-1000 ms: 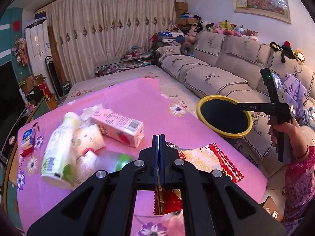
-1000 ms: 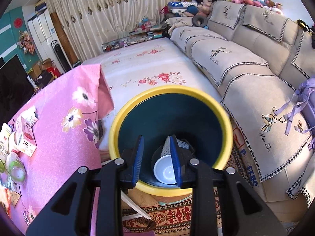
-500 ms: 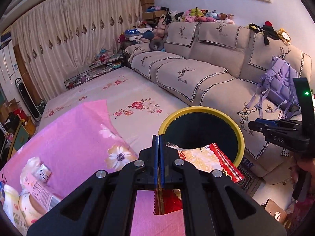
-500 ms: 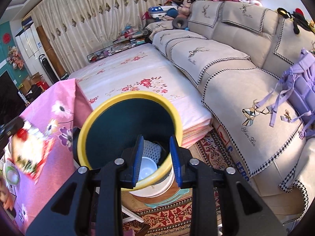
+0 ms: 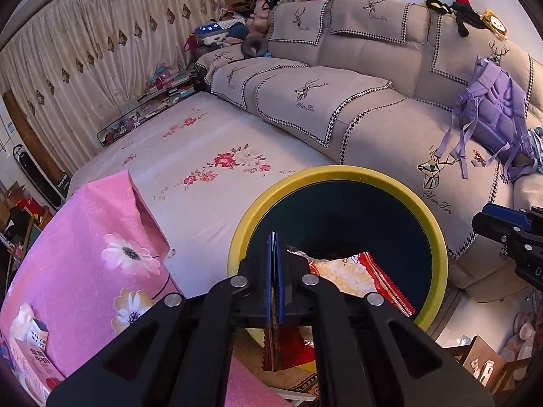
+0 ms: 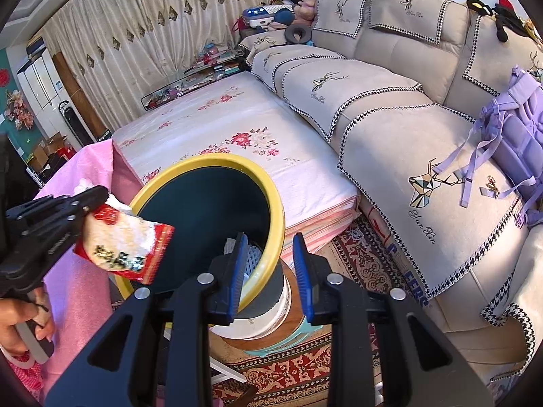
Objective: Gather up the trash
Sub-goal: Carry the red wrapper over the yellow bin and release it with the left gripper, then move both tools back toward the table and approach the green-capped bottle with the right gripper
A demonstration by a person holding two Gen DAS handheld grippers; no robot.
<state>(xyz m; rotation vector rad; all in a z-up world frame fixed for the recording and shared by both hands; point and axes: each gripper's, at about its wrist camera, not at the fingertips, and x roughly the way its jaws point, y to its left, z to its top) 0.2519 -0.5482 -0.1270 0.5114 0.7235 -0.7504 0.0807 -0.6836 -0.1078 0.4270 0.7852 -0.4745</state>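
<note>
My left gripper (image 5: 274, 271) is shut on a red and white snack wrapper (image 5: 353, 271) and holds it over the near rim of a dark bin with a yellow rim (image 5: 437, 237). In the right wrist view the wrapper (image 6: 125, 244) hangs from the left gripper (image 6: 93, 200) just above the bin's left edge (image 6: 271, 196). My right gripper (image 6: 268, 271) is open and empty, above the bin's right front edge. Some white trash lies inside the bin (image 6: 249, 254).
A pink flowered tablecloth (image 5: 85, 254) covers the table at left, with cartons (image 5: 30, 349) at its lower left. A white flowered mattress (image 5: 210, 156) lies behind the bin. A beige sofa (image 5: 373, 101) with a purple backpack (image 5: 492, 118) is at right. A patterned rug (image 6: 359, 257) covers the floor.
My left gripper has swung right from the table with the wrapper and now holds it over the bin. My right gripper has drawn back to the right of the bin, still open.
</note>
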